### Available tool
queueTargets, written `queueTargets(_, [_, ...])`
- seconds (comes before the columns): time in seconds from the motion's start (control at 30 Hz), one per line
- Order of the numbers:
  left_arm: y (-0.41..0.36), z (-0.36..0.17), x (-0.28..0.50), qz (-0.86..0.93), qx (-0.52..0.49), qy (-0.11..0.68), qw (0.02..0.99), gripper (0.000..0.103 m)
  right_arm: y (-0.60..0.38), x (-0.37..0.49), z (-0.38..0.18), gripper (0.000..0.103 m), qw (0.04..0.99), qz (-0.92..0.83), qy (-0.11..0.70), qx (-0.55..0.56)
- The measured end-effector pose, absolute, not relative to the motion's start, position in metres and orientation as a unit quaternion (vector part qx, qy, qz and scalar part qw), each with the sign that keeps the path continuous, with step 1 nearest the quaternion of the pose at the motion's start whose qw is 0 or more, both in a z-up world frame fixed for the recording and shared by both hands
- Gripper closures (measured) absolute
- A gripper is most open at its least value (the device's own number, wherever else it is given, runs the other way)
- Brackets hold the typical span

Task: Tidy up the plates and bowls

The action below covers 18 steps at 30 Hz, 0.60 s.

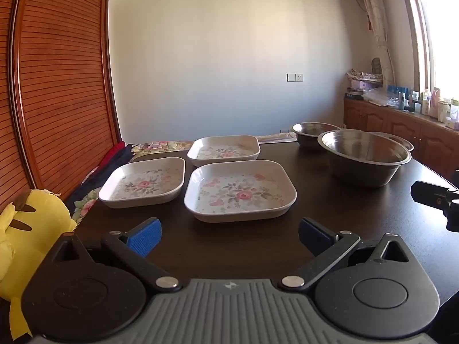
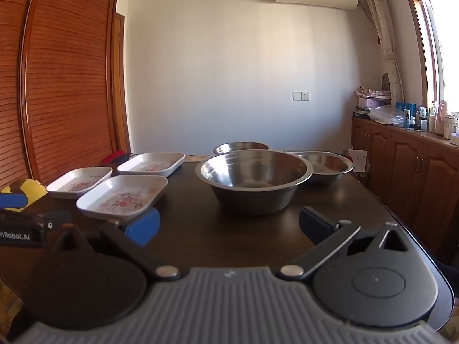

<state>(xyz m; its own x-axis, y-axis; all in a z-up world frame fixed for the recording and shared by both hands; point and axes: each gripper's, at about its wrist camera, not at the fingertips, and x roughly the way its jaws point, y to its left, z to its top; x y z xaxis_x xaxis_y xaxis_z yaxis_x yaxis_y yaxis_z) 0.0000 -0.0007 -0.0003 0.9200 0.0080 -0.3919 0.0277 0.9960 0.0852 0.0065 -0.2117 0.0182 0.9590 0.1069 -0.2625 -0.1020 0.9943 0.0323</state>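
Note:
Three square floral plates lie on the dark table (image 1: 330, 215): a near one (image 1: 240, 190), one to its left (image 1: 142, 182) and a far one (image 1: 224, 150). To their right stand three steel bowls: a large near bowl (image 1: 364, 157) and two farther ones (image 1: 314, 134) (image 1: 401, 142). My left gripper (image 1: 229, 236) is open, just short of the near plate, nothing between its blue pads. In the right wrist view the large bowl (image 2: 254, 180) is straight ahead of my open right gripper (image 2: 229, 228); the plates (image 2: 122, 197) lie to the left.
A yellow plush toy (image 1: 31, 235) and folded fabric (image 1: 114, 160) sit off the table's left edge. A slatted wooden wardrobe (image 1: 57, 86) stands on the left. Wooden cabinets (image 2: 416, 166) with bottles line the right wall under a window. The left gripper's finger (image 2: 13, 200) shows at the right view's left edge.

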Motion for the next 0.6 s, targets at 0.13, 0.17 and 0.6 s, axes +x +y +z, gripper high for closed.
queueTargets(0.13, [0.0000,-0.0035,0.0016,-0.006,0.042,0.200,0.979,0.000,-0.2113,0.0055,0.0183,0.000,0.989,0.053,0.135,0.012])
queueTargets(0.17, [0.0003,-0.0038,0.0018,-0.007,0.041,0.200,0.979,0.000,-0.2118,0.0064,0.0182,0.000,0.989,0.053,0.136,0.012])
queueTargets(0.6, [0.0017,0.0010,0.0003,-0.006,0.045,0.201,0.979,0.000,-0.2129,0.0068,0.0177,0.000,0.989,0.052,0.136,0.011])
